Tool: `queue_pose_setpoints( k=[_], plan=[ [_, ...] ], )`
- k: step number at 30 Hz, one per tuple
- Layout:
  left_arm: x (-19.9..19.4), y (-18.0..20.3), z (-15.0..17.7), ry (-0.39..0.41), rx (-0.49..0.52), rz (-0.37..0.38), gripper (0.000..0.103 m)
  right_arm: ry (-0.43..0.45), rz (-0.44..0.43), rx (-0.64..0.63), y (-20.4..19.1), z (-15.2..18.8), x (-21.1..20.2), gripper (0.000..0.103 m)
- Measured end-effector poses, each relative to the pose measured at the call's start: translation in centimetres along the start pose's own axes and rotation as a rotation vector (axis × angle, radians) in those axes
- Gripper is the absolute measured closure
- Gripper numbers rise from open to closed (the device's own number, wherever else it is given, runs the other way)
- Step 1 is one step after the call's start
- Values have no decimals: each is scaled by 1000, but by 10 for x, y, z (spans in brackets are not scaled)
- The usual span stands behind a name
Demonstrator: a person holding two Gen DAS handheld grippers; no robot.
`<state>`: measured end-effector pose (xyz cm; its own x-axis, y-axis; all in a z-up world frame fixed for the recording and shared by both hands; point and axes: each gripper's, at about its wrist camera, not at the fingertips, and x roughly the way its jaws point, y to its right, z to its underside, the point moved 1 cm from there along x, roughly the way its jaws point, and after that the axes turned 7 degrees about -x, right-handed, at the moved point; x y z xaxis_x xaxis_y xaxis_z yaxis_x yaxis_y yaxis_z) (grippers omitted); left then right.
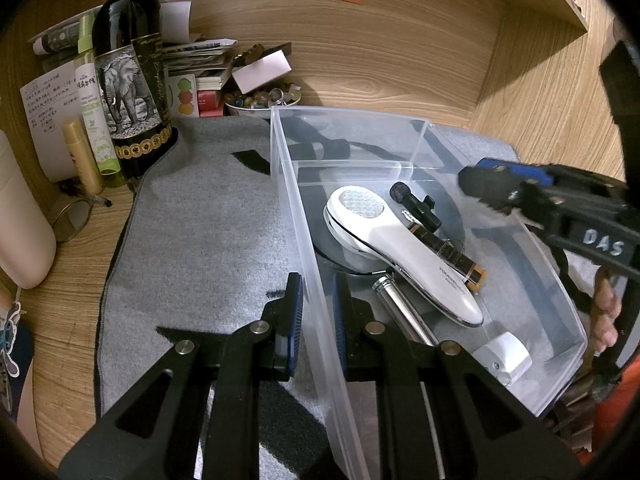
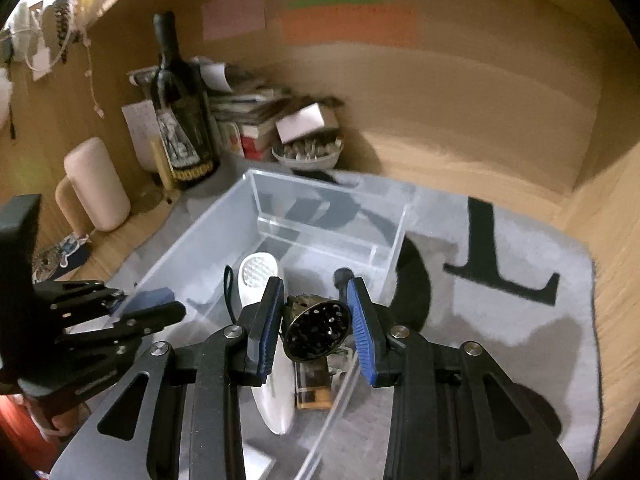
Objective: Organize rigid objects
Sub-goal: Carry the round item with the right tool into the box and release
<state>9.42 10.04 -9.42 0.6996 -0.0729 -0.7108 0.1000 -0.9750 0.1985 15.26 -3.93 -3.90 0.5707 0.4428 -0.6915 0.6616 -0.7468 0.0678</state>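
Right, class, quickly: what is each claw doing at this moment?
Left claw: closed on the side wall of the clear plastic bin.
Right claw: closed on a small round perforated metal piece, above the bin.

Showing clear, glossy plastic in bin (image 1: 288, 184); smooth white gloss plastic w/ textured head on handheld device (image 1: 400, 248); shiny metal on cylinder (image 1: 396, 304). Lying underneath: matt grey cloth mat (image 1: 200, 220), fuzzy. Looking like matt wood-grain on surface (image 1: 72, 320). Gleaming dark glass on bottle (image 1: 128, 12), paper label.
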Motion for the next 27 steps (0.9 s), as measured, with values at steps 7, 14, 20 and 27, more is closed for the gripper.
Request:
queue_pose_setpoints(
  k=[7,14,20,27],
  plan=[
    [0,0,0,0,0,0,90,-63,-26,-36,-7,5,19,73],
    [0,0,0,0,0,0,90,-78,-24,-61,-12,7,19,72],
    [1,0,1,-6,1,-2,90,-63,-26,-43,-12,5,15,70],
    [-1,1,2,-9,4,-13,87,6,-4,-30,-11,2,-4,42]
  ],
)
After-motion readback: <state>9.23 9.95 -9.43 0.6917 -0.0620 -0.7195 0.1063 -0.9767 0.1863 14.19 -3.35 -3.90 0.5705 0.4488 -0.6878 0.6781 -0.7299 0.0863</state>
